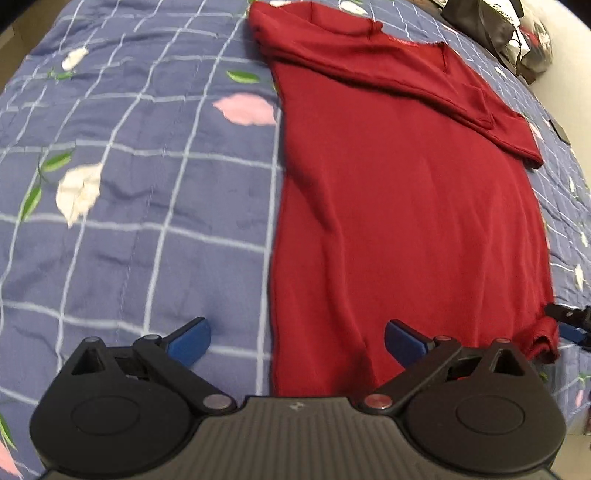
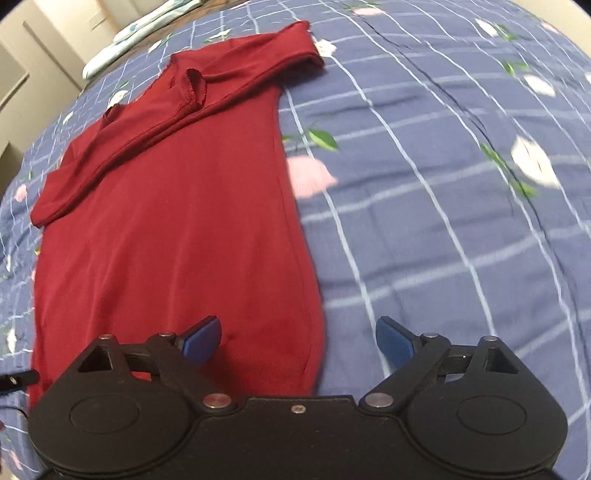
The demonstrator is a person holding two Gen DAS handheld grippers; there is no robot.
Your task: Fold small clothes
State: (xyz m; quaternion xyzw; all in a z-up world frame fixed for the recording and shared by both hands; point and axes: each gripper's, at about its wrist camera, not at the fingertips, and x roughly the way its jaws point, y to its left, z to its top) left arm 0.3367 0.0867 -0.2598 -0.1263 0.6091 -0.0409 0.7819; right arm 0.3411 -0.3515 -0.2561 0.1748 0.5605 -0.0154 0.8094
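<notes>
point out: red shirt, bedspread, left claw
red shirt (image 1: 406, 221): left wrist view, mid body panel
bedspread (image 1: 147, 229): left wrist view, bare checked patch
left claw (image 1: 297, 343): left wrist view, midway between fingertips

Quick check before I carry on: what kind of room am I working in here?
Most likely a bedroom. The red top lies on a blue checked bedspread with flower prints, bags sit at its far edge, and what looks like a pillow lies beyond.

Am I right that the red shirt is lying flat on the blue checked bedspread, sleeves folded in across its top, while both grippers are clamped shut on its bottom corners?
Not quite: the left gripper and right gripper are both open, holding nothing, as each wrist view shows. The red shirt does lie flat on the bedspread, sleeves folded in.
</notes>
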